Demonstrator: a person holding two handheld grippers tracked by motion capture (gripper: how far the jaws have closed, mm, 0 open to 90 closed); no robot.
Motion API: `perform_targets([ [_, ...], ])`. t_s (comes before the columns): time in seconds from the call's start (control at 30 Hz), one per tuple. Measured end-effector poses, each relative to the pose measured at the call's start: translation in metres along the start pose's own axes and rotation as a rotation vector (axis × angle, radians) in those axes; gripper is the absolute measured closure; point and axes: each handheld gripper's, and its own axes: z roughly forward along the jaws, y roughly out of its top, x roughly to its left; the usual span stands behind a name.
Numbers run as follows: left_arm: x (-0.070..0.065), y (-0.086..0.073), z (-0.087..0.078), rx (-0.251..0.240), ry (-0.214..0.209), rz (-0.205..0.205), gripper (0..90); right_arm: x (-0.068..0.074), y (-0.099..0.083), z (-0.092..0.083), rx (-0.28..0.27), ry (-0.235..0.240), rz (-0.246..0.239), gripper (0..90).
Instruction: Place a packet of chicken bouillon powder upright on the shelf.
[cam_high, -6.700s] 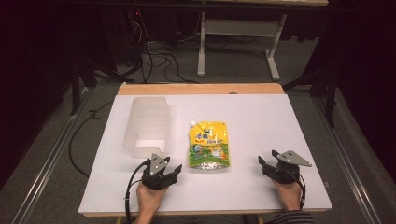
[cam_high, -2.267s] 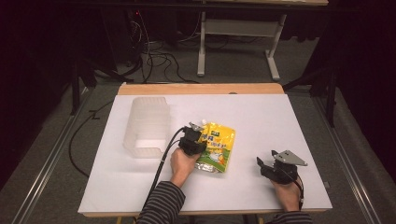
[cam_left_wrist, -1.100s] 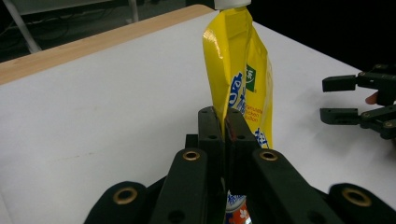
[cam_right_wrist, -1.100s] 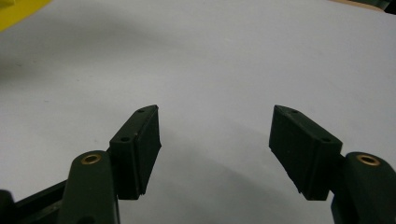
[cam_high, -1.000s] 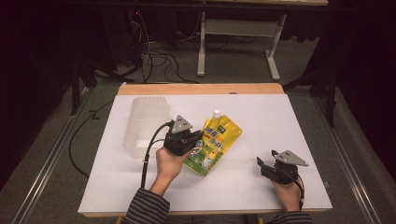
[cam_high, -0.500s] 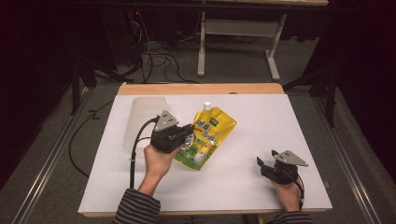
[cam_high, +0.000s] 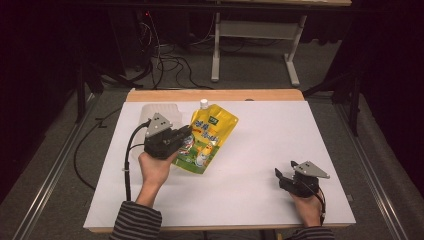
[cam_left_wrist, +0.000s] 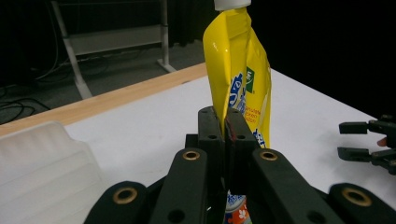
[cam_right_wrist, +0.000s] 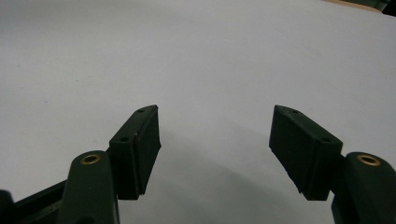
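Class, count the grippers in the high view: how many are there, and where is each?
2: the left gripper clamps the yellow pouch; the right gripper rests open at the table's near right.

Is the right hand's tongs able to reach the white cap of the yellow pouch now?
Probably yes. The right tongs stand open over bare white table, nothing lies between them and the cap; the left tongs grip the yellow pouch lower down.

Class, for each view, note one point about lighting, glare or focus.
High view: white table brightly lit, surroundings dark. Left gripper view: glare streaks on the yellow pouch; the near fingers look soft. Right gripper view: fingers cast soft shadows on the even-lit table.
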Motion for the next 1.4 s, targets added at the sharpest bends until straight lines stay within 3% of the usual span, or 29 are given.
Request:
perform_targets([
  [0.33,0.013,0.006,-0.014,-0.028,0.051,0.002,87.6,-0.001,0.000,0.000,-0.009,0.004,0.009,34.2],
  [0.53,0.020,0.006,-0.016,-0.010,0.080,0.016,87.7,-0.001,0.000,0.000,-0.007,0.002,0.005,34.4],
  [0.87,0.035,0.005,-0.021,-0.031,0.139,0.004,87.7,-0.001,-0.001,-0.001,-0.019,0.005,0.009,34.5],
  [1.13,0.051,0.004,-0.027,-0.054,0.189,-0.026,87.7,-0.001,-0.001,-0.001,-0.019,-0.001,0.007,34.7],
  [1.4,0.073,0.000,-0.032,-0.066,0.265,-0.062,87.7,-0.001,-0.001,-0.001,-0.019,0.003,0.003,34.7],
])
